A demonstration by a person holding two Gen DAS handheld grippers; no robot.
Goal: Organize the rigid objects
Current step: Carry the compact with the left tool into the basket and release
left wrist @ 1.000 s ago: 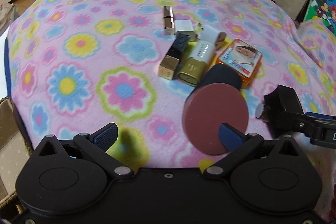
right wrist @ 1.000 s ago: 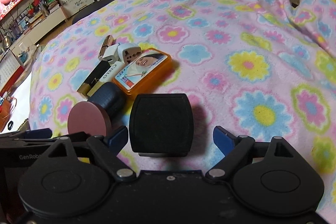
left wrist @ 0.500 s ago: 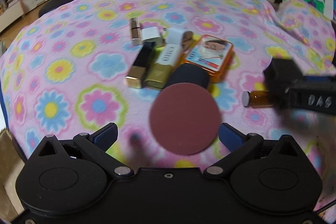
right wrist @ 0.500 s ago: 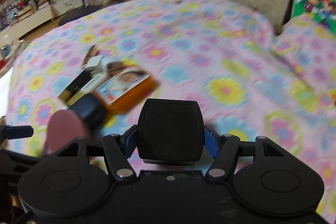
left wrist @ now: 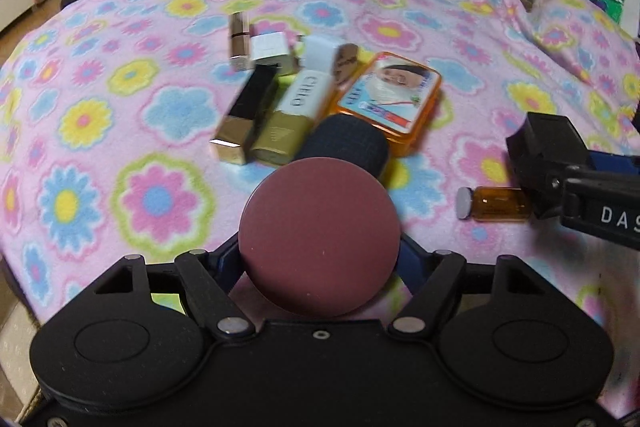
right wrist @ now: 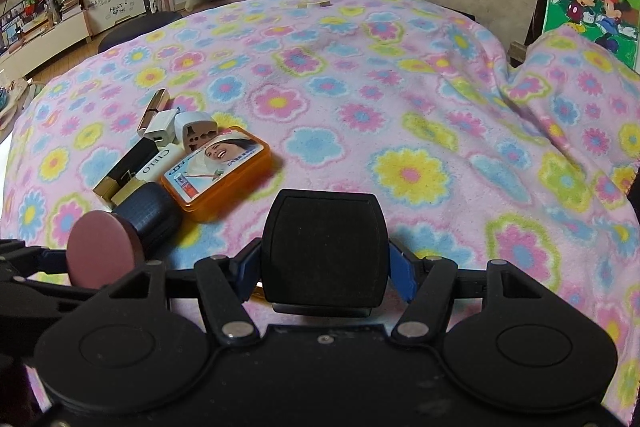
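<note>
Two grips on: my left gripper (left wrist: 319,259) just closed on the maroon-capped jar (left wrist: 320,235), right gripper (right wrist: 325,267) pinches the black box (right wrist: 325,251), both beside the orange tin (left wrist: 388,99). Rigid, light, smooth; hold flat sides.

Maroon-capped dark jar (left wrist: 320,239) and black case (right wrist: 325,251) lie beside clustered cosmetics (left wrist: 280,107).

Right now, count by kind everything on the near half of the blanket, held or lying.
slim cosmetic tubes: 3
white plug adapters: 2
orange tin: 1
maroon-lidded jar: 1
black box: 1
amber vial: 1
Total: 9
</note>
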